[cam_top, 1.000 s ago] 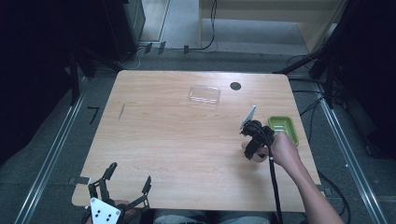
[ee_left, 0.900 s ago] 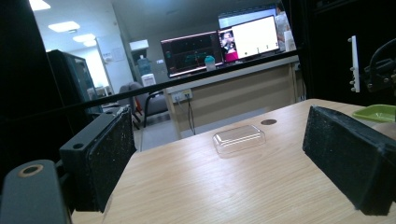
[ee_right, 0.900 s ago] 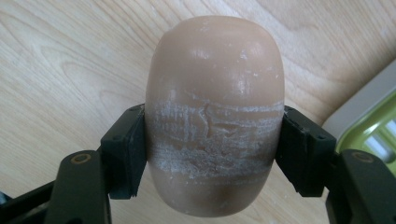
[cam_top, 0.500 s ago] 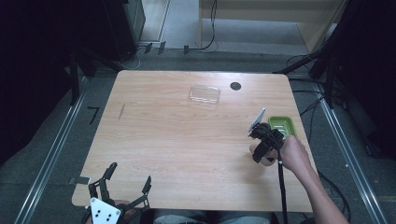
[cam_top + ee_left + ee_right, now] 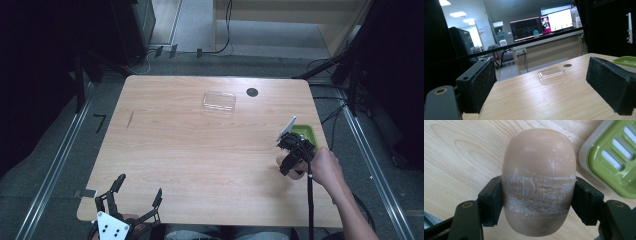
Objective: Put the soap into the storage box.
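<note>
A tan oval bar of soap (image 5: 538, 182) is clamped between the jaws of my right gripper (image 5: 537, 202), above the table just left of a green slotted soap dish (image 5: 616, 157). From above, the right gripper (image 5: 290, 157) hangs near the table's right edge, with the soap (image 5: 285, 161) under it and the green dish (image 5: 305, 132) just behind. My left gripper (image 5: 134, 197) rests at the table's front left corner, jaws wide apart with nothing between them. Its view looks across the table at a clear plastic lid (image 5: 551, 74) and the dish (image 5: 627, 60).
The clear plastic lid (image 5: 218, 101) lies at the back middle of the wooden table (image 5: 190, 150). A round black cable hole (image 5: 252, 92) sits to the lid's right. Metal rails run along the floor on both sides.
My right gripper, shut on the soap, has moved right and toward the front, from beside the dish's left edge to in front of it. The left gripper has stayed put.
</note>
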Tool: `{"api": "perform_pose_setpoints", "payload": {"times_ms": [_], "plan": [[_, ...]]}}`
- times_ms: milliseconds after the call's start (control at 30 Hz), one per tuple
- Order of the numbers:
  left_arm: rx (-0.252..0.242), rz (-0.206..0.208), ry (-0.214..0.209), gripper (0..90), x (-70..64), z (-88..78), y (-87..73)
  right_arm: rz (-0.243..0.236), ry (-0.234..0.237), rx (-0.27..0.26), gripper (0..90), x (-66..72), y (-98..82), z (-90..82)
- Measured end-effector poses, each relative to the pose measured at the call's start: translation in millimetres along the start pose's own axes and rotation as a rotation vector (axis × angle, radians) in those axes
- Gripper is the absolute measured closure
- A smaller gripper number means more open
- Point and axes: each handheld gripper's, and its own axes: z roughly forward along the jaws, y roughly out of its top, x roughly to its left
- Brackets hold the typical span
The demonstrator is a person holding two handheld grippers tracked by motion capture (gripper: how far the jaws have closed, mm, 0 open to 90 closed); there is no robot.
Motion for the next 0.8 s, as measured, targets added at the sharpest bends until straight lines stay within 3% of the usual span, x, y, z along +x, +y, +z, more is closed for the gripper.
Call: {"api": "perform_pose_setpoints", "payload": {"times_ms": [800], "plan": [[-0.002,0.002,-0.002,9.9,-0.3,0.5,-0.1,0.063,-0.015,-0.022,33.9,-23.5,-10.3,-7.5]]}}
